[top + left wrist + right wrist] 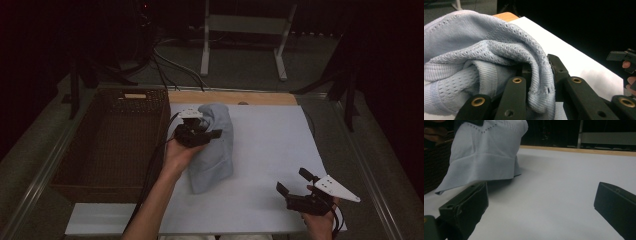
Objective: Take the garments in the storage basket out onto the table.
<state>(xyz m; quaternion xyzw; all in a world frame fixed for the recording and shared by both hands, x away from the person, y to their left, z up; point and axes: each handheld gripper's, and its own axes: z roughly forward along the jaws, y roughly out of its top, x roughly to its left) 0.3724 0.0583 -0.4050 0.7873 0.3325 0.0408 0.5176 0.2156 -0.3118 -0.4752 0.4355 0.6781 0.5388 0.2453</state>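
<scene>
1. The left gripper (200, 131) is clamped on a fold of the pale blue garment (212, 150).
2. The garment hangs over the white board (270, 145), beside the wicker basket (112, 145).
3. The right gripper (295, 182) is spread wide, holding nothing.

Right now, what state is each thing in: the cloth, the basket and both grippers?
Light blue cloth: bunched, lifted at one end, its lower end on the white board.
Wicker basket: upright, nothing visible inside.
Left gripper: shut on the cloth.
Right gripper: open, holding nothing.

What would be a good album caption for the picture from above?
Left gripper lifts a pale blue knit garment off the white board beside a wicker basket; right gripper waits open.
</scene>
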